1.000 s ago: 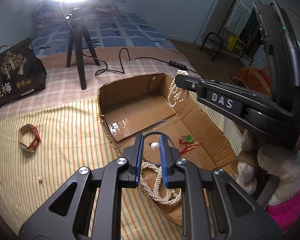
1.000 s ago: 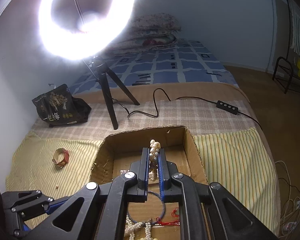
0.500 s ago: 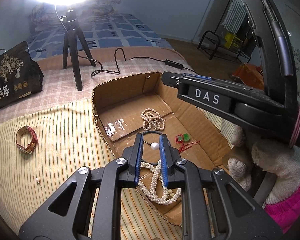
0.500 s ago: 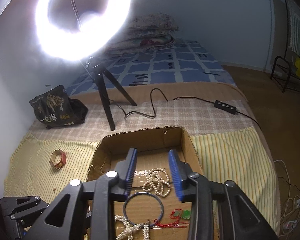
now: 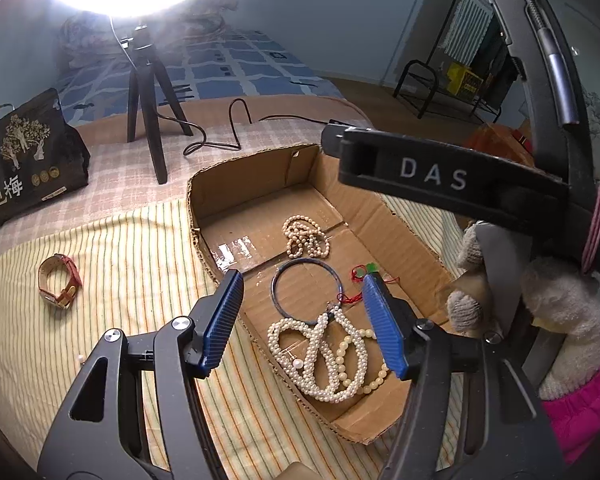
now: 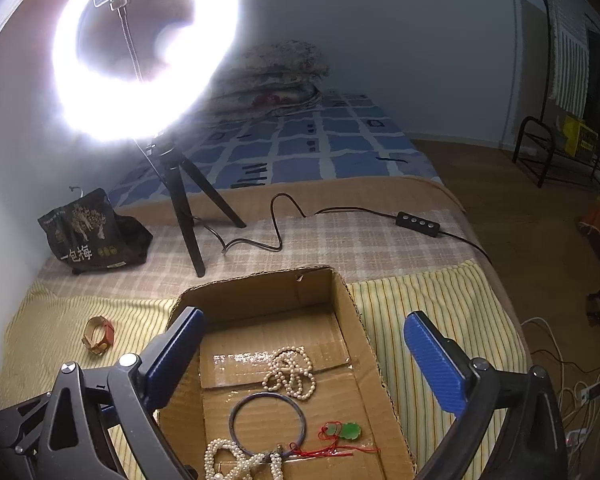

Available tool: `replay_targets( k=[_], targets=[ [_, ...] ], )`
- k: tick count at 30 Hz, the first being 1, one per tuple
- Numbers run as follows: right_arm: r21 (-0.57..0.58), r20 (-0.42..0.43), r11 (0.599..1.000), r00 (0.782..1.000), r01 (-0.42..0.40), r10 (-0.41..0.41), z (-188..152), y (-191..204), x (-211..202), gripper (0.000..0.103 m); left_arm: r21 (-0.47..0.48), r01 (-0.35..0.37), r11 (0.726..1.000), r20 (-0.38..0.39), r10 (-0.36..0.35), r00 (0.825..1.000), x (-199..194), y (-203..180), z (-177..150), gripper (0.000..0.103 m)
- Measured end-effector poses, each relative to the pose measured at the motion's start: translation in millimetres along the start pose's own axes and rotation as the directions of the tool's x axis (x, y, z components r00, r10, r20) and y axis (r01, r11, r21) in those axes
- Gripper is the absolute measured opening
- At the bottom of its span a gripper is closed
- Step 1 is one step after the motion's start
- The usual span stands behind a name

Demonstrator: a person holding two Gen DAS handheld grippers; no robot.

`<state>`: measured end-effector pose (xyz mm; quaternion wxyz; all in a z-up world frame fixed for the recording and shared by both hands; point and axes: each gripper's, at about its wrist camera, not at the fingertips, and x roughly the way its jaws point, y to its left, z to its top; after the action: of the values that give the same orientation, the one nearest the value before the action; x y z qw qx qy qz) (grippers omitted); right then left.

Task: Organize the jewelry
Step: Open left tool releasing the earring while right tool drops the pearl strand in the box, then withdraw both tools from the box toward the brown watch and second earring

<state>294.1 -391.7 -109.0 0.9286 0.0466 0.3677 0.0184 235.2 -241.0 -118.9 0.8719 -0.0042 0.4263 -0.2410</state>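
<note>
A shallow cardboard box (image 5: 260, 168) (image 6: 260, 292) lies on the striped cloth. Inside are a small pearl strand (image 5: 306, 236) (image 6: 290, 372), a blue bangle (image 5: 306, 260) (image 6: 266, 395), a green pendant on red cord (image 5: 370, 268) (image 6: 348, 430) and a large pearl necklace (image 5: 320, 352) (image 6: 220, 460). My left gripper (image 5: 303, 322) hovers over the necklace with its jaws opening and gripping nothing; a single pearl piece (image 5: 298, 364) lies below it. My right gripper (image 6: 304, 358) is above the small strand, its jaws opening wide and empty. A red-strapped watch (image 5: 60, 286) (image 6: 96, 336) lies left of the box.
A ring light on a black tripod (image 6: 188, 224) stands behind the box, its cable and controller (image 6: 416, 224) trailing right. A black snack bag (image 5: 24, 160) sits at the far left. A loose pearl (image 5: 80, 358) lies on the cloth. A gloved hand with a pink sleeve (image 5: 560, 312) holds the right gripper.
The right gripper opened and the small pearl strand dropped from it onto the box floor. The left gripper then opened, letting go of the single pearl piece, which now rests on the large necklace.
</note>
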Motion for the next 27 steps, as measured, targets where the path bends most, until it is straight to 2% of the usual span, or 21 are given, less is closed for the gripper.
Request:
replay_targets(
  k=[16,27],
  targets=[
    [-0.020,0.017,0.999,0.999,0.027,-0.027,-1.8,13.8,-23.3,0.101,0.013,-0.015,1.000,0.032,0.015,0.999,-29.7,16.8,-2.1,0.064],
    [0.011,0.044,1.000,0.999,0.009,-0.009,-7.9,27.8,-54.8,0.101,-0.040,-0.063,0.997,0.051,0.065,0.997,-56.1,61.0,-3.7,0.064]
  ],
)
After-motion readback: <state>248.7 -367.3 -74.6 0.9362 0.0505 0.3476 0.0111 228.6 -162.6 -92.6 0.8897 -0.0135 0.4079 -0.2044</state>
